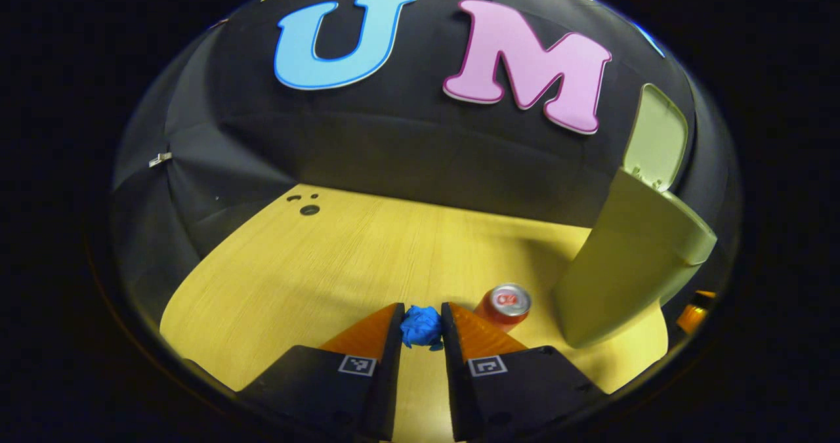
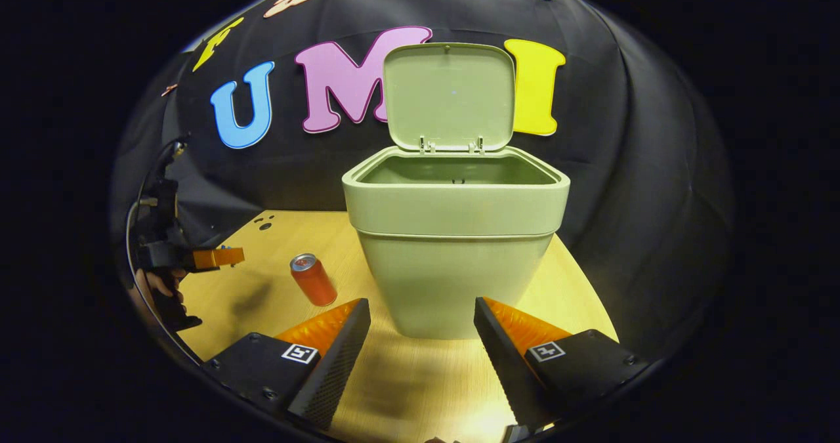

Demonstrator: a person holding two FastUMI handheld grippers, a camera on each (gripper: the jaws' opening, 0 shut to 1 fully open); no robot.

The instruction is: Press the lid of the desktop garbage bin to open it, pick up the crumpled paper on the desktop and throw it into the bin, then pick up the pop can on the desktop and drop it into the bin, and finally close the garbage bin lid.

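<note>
Left gripper view. My left gripper [image 1: 422, 321] has its two wedge-shaped fingers drawn close on the crumpled paper [image 1: 421, 327], a small blue wad with a creased, lumpy surface. Both finger faces press against its sides, so I log this as a grip. I cannot tell whether the wad is off the desktop [image 1: 315, 266] or touching it. The desktop is pale wood-grain board with a few dark round holes near its far left corner. Just right of the fingers stands the pop can [image 1: 504, 305], a red cylinder with a silvery top, upright. Beyond it, at the right edge, is the garbage bin [image 1: 623, 266]: smooth matte green plastic, tapered toward its base, with the lid [image 1: 656, 134] swung up. A bit of the other gripper peeks out low behind the bin.

Right gripper view. My right gripper [image 2: 423, 328] has its fingers spread wide with nothing between them; their inner faces look ribbed. It faces the bin [image 2: 453, 259] head on, which here shows its open mouth and hollow inside, with the lid [image 2: 449, 95] standing upright on two rear hinges. The can [image 2: 314, 279] stands left of the bin, apart from it. At far left the left gripper [image 2: 220, 257] hangs over the desktop [image 2: 262, 312], held by a hand [image 2: 157, 285]; the paper is too small to make out from here.
</note>
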